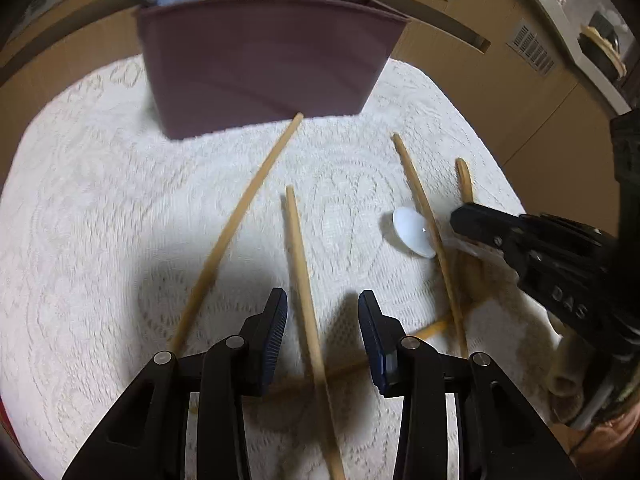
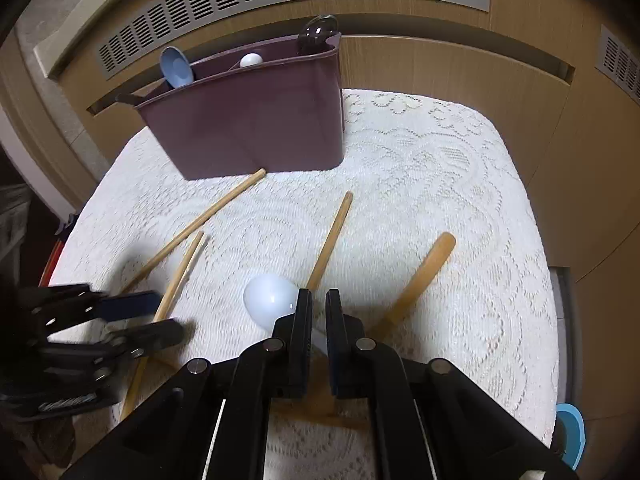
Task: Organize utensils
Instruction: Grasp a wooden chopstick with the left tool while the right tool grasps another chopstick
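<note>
Surface (image 2: 460,168): covered by a white lace cloth, with utensils scattered over it.
Organizer (image 2: 256,128): a purple bin standing upright at the far edge of the cloth; a blue spoon (image 2: 176,66), a white spoon (image 2: 251,59) and a dark spoon (image 2: 316,34) stick up from it.
Left gripper (image 1: 323,308): fingers partly open, straddling a wooden chopstick (image 1: 298,256) that lies on the cloth; the pads do not press on it.
Right gripper (image 2: 319,304): fingers closed nearly together on the handle of the white soup spoon (image 2: 268,296), whose bowl lies on the cloth just left of the fingertips.
Long chopstick (image 2: 208,216): its far end touches the foot of the organizer.
Third chopstick (image 2: 334,232): runs up from behind the soup spoon.
Wooden spoon handle (image 2: 424,276): right of the right gripper, angled away.
</note>
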`<state>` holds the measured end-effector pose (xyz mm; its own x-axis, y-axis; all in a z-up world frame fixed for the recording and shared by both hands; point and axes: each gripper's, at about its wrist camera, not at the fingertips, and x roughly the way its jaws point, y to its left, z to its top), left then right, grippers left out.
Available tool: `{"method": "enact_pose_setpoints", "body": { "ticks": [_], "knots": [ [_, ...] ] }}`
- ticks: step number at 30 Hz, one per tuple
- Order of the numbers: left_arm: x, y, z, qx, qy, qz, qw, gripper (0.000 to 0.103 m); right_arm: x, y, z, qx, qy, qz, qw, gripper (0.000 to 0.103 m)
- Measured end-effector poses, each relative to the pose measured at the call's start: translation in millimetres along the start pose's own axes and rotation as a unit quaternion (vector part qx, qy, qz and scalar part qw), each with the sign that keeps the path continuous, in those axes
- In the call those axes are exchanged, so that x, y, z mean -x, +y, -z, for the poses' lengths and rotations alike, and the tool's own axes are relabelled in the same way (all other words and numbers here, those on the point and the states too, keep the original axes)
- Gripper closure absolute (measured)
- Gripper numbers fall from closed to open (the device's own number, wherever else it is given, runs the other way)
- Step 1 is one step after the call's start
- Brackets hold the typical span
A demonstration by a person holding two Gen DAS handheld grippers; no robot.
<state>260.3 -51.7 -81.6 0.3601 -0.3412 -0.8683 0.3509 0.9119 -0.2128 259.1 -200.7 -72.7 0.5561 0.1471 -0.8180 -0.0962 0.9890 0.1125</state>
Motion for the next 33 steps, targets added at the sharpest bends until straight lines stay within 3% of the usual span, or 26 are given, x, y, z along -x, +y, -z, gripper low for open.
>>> {"method": "enact_pose_setpoints", "body": {
  "ticks": [7, 10, 12, 14, 16, 19, 22, 25, 29, 33],
  "knots": [
    [-3, -2, -4, -0.017, 0.024, -0.009, 0.9995, 0.064, -7, -5, -7, -0.013, -0.001, -0.009, 1.0, 0.095],
    [-2, -4, -2, -0.017, 0.013, -0.023, 0.9995, 0.07, -17, -1, -15, -0.024, -0.001, -0.001, 1.0, 0.094],
    [-1, -4, 1, -0.018, -0.001, -0.039, 0.9991, 0.078, -26, 1, -23, -0.033, 0.004, 0.009, 0.999, 0.089],
    [0, 0, 3, -0.008, -0.01, -0.038, 0.9992, 0.088, -34, 3, -29, -0.037, 0.012, 0.017, 0.999, 0.068],
    [3, 6, 4, 0.005, -0.013, -0.026, 0.9995, 0.091, -42, 9, -32, -0.033, 0.015, 0.036, 0.999, 0.062],
    [10, 11, 7, 0.012, -0.026, -0.02, 0.9994, 0.091, -49, 15, -34, -0.019, 0.019, 0.057, 0.998, 0.062],
    [22, 11, 9, 0.014, -0.049, -0.013, 0.9986, 0.092, -50, 20, -34, 0.0, 0.019, 0.067, 0.998, 0.067],
    [40, 15, 12, 0.025, -0.08, 0.0, 0.9965, 0.092, -48, 30, -29, 0.04, 0.016, 0.06, 0.997, 0.094],
    [63, 21, 18, 0.037, -0.117, 0.012, 0.9924, 0.092, -35, 38, -19, 0.067, 0.016, 0.034, 0.997, 0.097],
    [61, 21, 19, 0.029, -0.096, 0.023, 0.9946, 0.092, -7, 36, -11, 0.057, 0.002, 0.0, 0.998, 0.097]
  ]
}}
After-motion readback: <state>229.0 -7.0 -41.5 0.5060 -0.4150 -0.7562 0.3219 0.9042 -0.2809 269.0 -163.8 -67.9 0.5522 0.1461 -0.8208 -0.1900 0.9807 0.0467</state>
